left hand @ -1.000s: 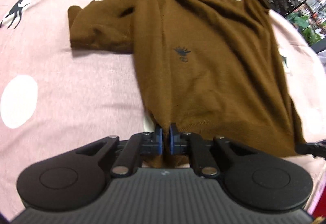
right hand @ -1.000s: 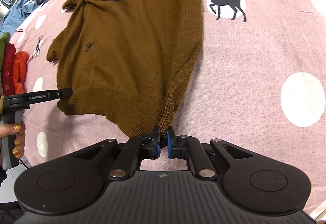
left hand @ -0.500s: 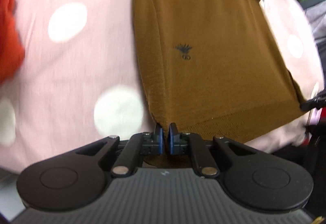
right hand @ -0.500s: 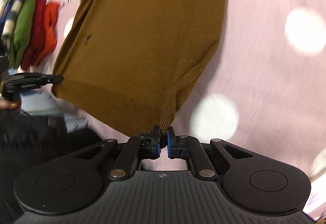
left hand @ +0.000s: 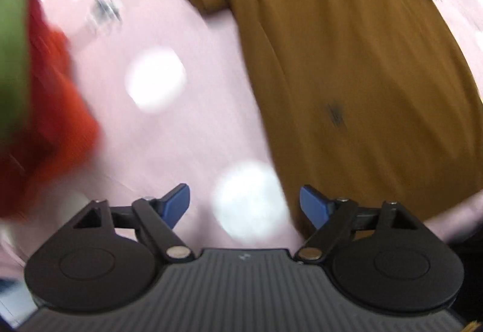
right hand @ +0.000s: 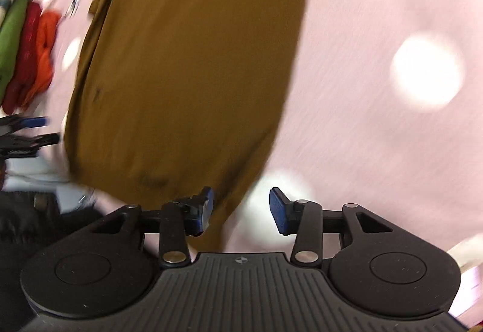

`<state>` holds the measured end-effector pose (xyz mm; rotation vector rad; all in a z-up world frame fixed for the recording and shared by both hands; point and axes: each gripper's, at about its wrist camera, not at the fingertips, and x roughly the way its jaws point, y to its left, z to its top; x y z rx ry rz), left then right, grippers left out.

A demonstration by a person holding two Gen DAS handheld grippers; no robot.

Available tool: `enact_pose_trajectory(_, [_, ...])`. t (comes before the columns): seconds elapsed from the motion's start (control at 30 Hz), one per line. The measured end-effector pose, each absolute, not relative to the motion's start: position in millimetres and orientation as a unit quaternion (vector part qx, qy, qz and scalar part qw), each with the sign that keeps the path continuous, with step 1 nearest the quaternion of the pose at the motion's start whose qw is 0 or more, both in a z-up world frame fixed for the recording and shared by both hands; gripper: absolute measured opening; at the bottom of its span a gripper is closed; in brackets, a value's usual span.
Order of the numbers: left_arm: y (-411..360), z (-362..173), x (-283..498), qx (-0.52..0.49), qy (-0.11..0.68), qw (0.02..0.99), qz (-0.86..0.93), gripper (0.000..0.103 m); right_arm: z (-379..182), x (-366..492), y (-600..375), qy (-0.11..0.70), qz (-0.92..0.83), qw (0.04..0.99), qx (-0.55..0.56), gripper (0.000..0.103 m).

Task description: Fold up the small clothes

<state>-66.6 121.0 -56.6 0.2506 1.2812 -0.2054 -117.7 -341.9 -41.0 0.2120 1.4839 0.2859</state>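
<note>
Brown knit sweater (left hand: 347,66) flat on dotted pink sheet (left hand: 181,126), both grippers' blue-padded fingers (right hand: 279,206) opening, pinching nothing

Left gripper (left hand: 244,206) jaws opening, nothing between the fingers (left hand: 314,206), just pink spotted bedsheet (left hand: 181,135). Brown sweater (left hand: 347,75) lies flat, hem at the bed's near edge beside one finger. Red clothes (left hand: 51,108) blurred at the far side.

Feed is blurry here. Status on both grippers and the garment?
Left gripper and right gripper opening, nothing pinched. Brown sweater flat on pink spotted sheet. Folded stack off to the side, clear.
</note>
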Motion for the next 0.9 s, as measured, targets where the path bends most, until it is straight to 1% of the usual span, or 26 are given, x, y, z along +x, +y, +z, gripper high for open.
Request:
enact_pose_trajectory(0.07, [115,-40,-42,0.136,0.550,0.820,-0.078,0.088,-29,-99,-352,0.643,0.112,0.751,0.100,0.072])
enact_pose_trajectory(0.2, [88,-34,28,0.148,0.493,0.856,-0.044,0.088,-17,-56,-351,0.594,0.113,0.787,0.125,0.072])
enact_pose_trajectory(0.33, [46,-55,92,0.173,0.463,0.869,-0.008,0.087,-22,-25,-316,0.576,0.131,0.795,0.133,0.072])
enact_pose_trajectory(0.5, [-1,-92,147,0.239,0.459,0.855,0.015,0.082,-28,-14,-294,0.566,0.127,0.797,0.168,0.072])
enact_pose_trajectory(0.57, [-16,-104,161,0.267,0.461,0.846,0.016,0.069,-25,-12,-295,0.561,0.117,0.801,0.173,0.072])
enact_pose_trajectory(0.6, [-21,-110,168,0.283,0.464,0.839,0.020,0.064,-26,-10,-297,0.557,0.108,0.804,0.177,0.072])
enact_pose_trajectory(0.67, [-20,-117,180,0.291,0.466,0.835,0.036,0.028,-24,-8,-299,0.544,0.091,0.817,0.167,0.072])
enact_pose_trajectory(0.77, [1,-114,195,0.240,0.477,0.842,0.074,0.019,-16,1,-300,0.495,0.050,0.862,0.094,0.073])
enact_pose_trajectory(0.83, [25,-108,200,0.183,0.490,0.846,0.100,0.015,-16,11,-294,0.449,0.022,0.893,0.019,0.083])
enact_pose_trajectory(0.87, [37,-103,198,0.154,0.491,0.850,0.112,0.015,-20,17,-289,0.427,0.007,0.904,-0.026,0.096])
enact_pose_trajectory(0.9, [50,-98,196,0.134,0.490,0.853,0.124,0.015,-27,24,-284,0.414,-0.010,0.907,-0.075,0.101])
